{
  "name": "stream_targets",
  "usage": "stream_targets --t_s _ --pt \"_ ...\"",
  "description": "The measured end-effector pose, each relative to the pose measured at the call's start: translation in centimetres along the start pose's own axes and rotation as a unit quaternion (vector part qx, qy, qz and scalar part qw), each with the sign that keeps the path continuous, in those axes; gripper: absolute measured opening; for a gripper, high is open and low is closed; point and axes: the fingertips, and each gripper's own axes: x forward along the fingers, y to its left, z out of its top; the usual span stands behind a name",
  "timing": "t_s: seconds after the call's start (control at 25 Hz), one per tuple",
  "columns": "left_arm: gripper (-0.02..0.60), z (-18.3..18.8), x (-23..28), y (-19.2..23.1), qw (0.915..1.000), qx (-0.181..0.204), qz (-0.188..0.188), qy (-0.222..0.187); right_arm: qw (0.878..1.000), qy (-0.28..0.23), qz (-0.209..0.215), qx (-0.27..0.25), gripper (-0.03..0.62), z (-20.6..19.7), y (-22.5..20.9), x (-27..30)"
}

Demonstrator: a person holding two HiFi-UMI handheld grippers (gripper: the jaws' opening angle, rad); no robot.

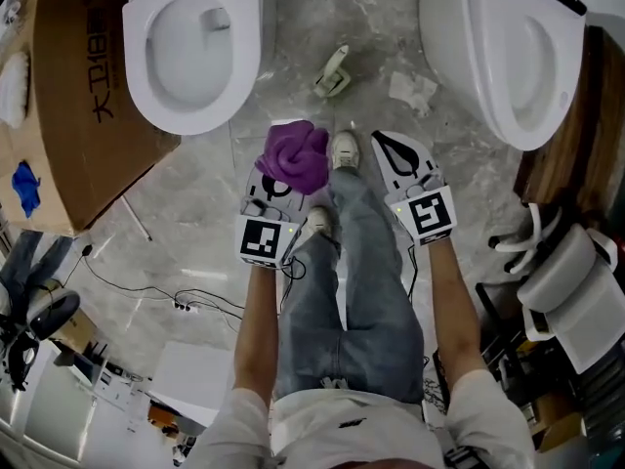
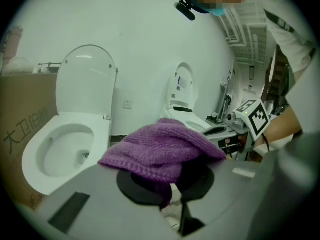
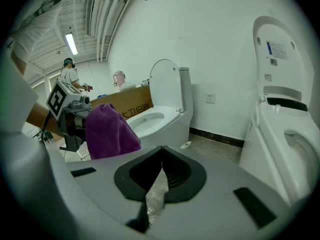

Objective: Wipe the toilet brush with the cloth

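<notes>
A purple knitted cloth [image 1: 294,154] is bunched over the tips of my left gripper [image 1: 281,180], which is shut on it. In the left gripper view the cloth [image 2: 164,150] drapes across both black pads and hides the fingertips. My right gripper [image 1: 396,150] hangs beside it, above the person's shoe, with its jaws shut and nothing between them. In the right gripper view its pads [image 3: 175,171] meet at the tip. A small pale object [image 1: 333,72], possibly the toilet brush, lies on the marble floor between the two toilets, ahead of both grippers.
One white toilet [image 1: 190,47] stands at the left front and another [image 1: 508,57] at the right. A cardboard box [image 1: 73,115] sits far left. Crumpled paper [image 1: 413,91] lies on the floor. Cables [image 1: 176,296] trail at the left, and chairs [image 1: 566,281] stand at the right.
</notes>
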Motion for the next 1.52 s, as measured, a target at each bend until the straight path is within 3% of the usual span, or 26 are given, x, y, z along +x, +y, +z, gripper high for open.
stream_targets --t_s 0.84,1.24,1.52 --pt "0.046 -17.2 10.3 6.2 0.9985 0.03 -0.029 -0.036 0.998 -0.01 -0.021 -0.062 -0.003 -17.6 -3.4 11.5" --pt "0.083 -23.1 14.8 8.6 0.997 0.042 -0.034 -0.056 0.996 -0.022 -0.01 -0.09 0.002 -23.4 -4.8 17.6" --pt "0.097 -25.9 17.9 9.6 0.9938 0.075 -0.052 -0.064 0.993 -0.016 0.006 -0.12 0.032 -27.0 -5.5 22.2"
